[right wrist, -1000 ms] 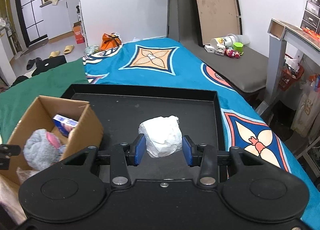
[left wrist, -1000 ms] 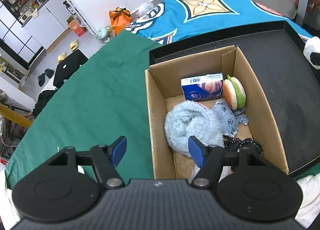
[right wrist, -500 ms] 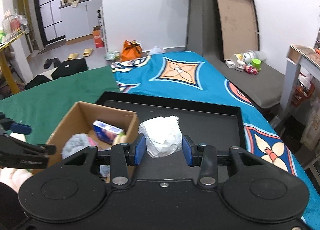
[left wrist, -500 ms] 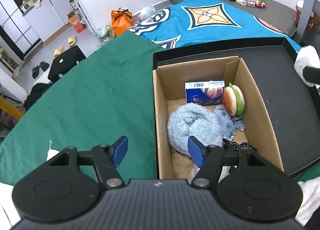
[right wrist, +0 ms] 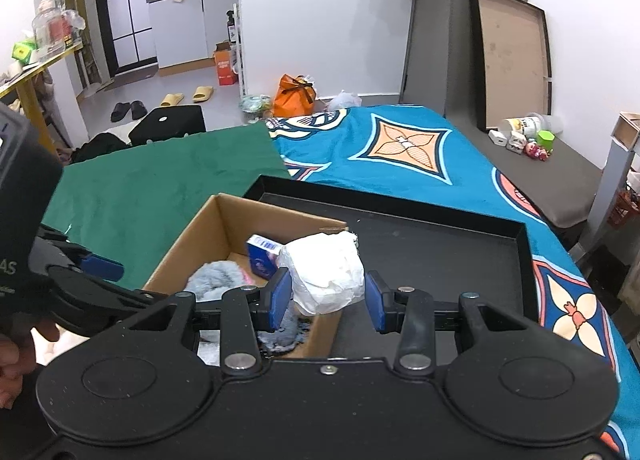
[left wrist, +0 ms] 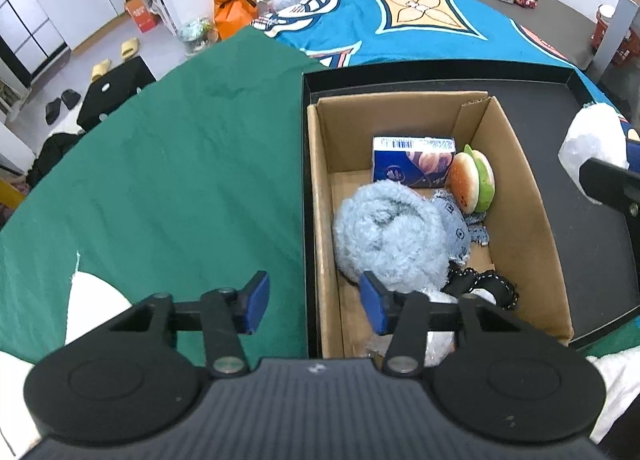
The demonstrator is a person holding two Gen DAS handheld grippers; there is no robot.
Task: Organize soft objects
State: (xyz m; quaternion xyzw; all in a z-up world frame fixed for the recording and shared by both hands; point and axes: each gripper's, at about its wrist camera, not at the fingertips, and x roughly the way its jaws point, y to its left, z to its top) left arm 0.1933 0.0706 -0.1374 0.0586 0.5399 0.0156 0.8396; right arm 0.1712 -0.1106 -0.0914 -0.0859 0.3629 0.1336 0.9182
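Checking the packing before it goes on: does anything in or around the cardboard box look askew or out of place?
Nothing looks spilled or damaged. In the brown cardboard box, the plush burger toy stands on edge beside the blue tissue pack.

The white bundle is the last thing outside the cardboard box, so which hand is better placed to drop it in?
Right. The right gripper holds the white bundle over the cardboard box. The left gripper, jaws just closing, is empty, straddling the box wall.

The room was bright and evenly lit, with soft, weak shadows. Both fisheye views bent straight lines hard near the edges and darkened at the corners. Focus was sharp, with slight softness toward the rims.
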